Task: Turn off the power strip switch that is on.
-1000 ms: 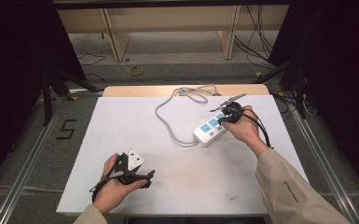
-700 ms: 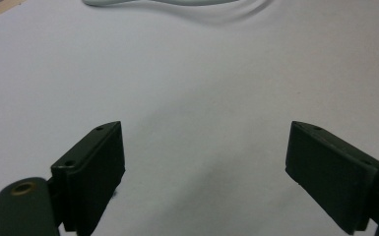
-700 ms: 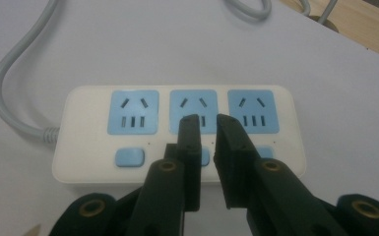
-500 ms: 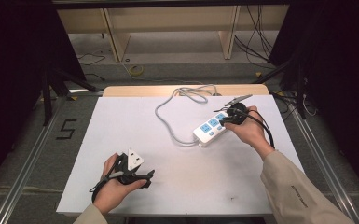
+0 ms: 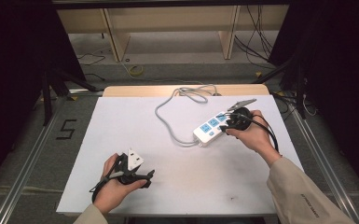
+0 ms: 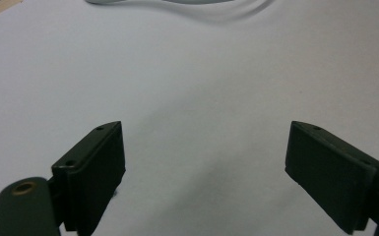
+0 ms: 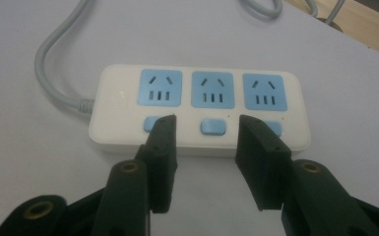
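White surface (image 5: 177, 186) carrying one white power strip (image 5: 210, 129) with three blue sockets, toward the far right, its grey cord (image 5: 165, 122) looping to the far edge. Right hand-held gripper (image 7: 204, 129): jaws just opening, half apart at the strip's near edge, pads gripping nothing. Left hand-held gripper (image 6: 204, 162): near left, jaws wide, empty.
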Demonstrator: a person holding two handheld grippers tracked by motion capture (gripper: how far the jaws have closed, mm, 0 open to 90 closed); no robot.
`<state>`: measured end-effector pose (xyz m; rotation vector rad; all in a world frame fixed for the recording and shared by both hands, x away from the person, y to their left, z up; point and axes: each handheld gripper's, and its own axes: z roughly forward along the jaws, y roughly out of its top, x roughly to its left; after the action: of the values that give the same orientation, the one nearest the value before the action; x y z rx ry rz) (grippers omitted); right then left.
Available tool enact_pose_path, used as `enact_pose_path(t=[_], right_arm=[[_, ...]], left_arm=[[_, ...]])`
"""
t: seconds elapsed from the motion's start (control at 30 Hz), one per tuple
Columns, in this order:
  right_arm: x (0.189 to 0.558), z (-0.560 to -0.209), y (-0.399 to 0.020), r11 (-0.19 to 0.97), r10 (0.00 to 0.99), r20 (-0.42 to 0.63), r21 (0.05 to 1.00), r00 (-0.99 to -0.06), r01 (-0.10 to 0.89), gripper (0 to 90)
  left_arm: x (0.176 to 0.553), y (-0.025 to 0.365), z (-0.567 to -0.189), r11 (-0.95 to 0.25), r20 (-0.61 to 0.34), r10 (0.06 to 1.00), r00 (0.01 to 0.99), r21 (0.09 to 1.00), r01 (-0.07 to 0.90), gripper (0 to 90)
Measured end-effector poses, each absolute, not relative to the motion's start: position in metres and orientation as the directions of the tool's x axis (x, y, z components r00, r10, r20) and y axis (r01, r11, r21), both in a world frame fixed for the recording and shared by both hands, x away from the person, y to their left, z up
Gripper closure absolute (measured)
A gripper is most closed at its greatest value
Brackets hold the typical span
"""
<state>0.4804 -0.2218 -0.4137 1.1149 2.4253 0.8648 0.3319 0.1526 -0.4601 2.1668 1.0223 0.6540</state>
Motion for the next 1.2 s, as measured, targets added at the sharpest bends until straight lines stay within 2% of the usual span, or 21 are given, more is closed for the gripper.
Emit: enact_pose_path(t=[0.53, 1.2], right_arm=[[0.45, -0.406, -0.229, 0.483, 0.743, -0.003, 0.694, -0.669, 0.533, 42.5], [0.39, -0.421, -0.264, 0.435, 0.723, 0.004, 0.775, -0.691, 0.459, 36.5]], left_arm=[[0.332, 0.153, -0.46, -0.484, 0.156, 0.807, 0.57, 0.728, 0.485, 14.9], [0.331, 0.152, -0.461, -0.48, 0.152, 0.808, 0.569, 0.73, 0.487, 14.9]])
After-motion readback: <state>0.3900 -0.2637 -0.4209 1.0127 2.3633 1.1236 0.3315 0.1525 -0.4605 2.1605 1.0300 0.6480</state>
